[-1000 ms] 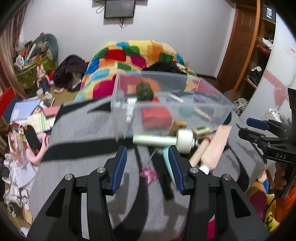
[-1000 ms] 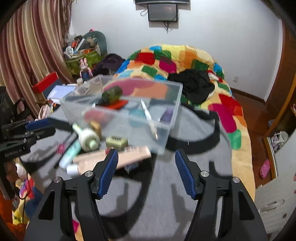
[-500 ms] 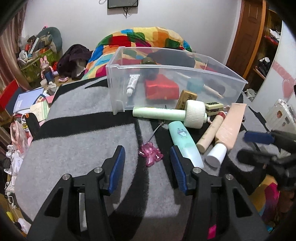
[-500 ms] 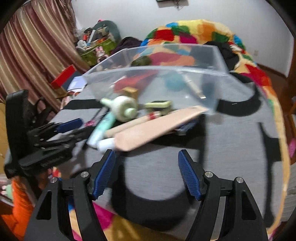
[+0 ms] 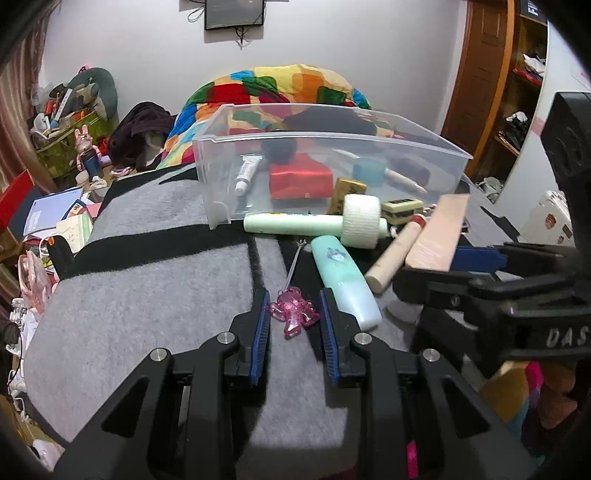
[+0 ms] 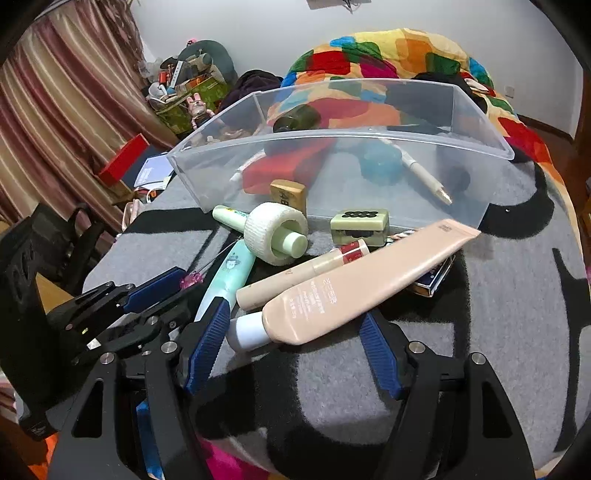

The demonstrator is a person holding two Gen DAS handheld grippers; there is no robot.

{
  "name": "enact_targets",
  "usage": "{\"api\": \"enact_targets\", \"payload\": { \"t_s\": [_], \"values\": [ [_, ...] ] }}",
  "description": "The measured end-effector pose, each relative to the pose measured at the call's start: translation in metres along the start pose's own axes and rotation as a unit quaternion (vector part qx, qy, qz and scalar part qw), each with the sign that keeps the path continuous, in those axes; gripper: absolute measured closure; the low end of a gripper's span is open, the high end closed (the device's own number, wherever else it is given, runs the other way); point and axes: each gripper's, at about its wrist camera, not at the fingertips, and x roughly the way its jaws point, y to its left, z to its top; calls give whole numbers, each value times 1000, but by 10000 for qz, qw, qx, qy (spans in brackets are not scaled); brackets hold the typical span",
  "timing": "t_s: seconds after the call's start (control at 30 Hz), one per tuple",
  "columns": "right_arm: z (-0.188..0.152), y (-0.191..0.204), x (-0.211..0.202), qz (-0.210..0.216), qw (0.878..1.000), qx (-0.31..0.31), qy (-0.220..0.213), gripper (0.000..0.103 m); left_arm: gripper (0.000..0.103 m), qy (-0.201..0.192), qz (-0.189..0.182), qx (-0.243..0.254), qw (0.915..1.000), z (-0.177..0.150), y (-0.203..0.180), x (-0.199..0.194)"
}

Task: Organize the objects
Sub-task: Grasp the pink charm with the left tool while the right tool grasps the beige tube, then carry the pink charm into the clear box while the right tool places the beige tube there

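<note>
Several toiletries litter a grey-black blanket point(image 5: 155, 280) beside a patchwork bed point(image 5: 280, 85).

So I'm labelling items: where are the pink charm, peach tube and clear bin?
pink charm point(image 5: 293, 314), left wrist view, its body.
peach tube point(image 6: 354, 284), right wrist view, mid-body.
clear bin point(image 6: 347, 133), right wrist view, front rim.

Place: a home bedroom.
Bed: patchwork quilt point(image 5: 280, 85) in many colours, heaped near the wall.
Wall: small screen point(image 5: 234, 13) mounted high.
Window side: striped curtain point(image 6: 55, 110).
Floor: clutter pile point(image 5: 70, 110) in the corner.
</note>
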Motion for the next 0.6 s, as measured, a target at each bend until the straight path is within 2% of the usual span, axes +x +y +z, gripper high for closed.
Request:
{"api": "enact_targets", "payload": {
  "t_s": [0.07, 0.1, 0.13, 0.37, 0.43, 0.6],
  "values": [
    [-2, -5, -4, 1, 10000, -50, 64, 54, 76, -9, 15, -8, 10000, -2, 3, -4],
    [-2, -8, -5, -29, 9999, -69, 89, 64, 76, -15, 11, -18, 10000, -3, 5, -7],
    [-4, -12, -7, -46, 9999, -96, 105, 69, 76, -23, 14, -28, 10000, -5, 7, -10],
    [-20, -32, -29, -438, 9980, -448, 119, 79, 76, -1, -99, -11, 10000, -15, 14, -24],
    [-24, -38, -34, -583, 9968, -528, 123, 86, 76, 20, -94, 7, 10000, -17, 14, -24],
    [-33, -48, -44, -835, 9952, -511, 16, 86, 76, 30, -39, -72, 10000, -17, 14, -19]
  ]
}}
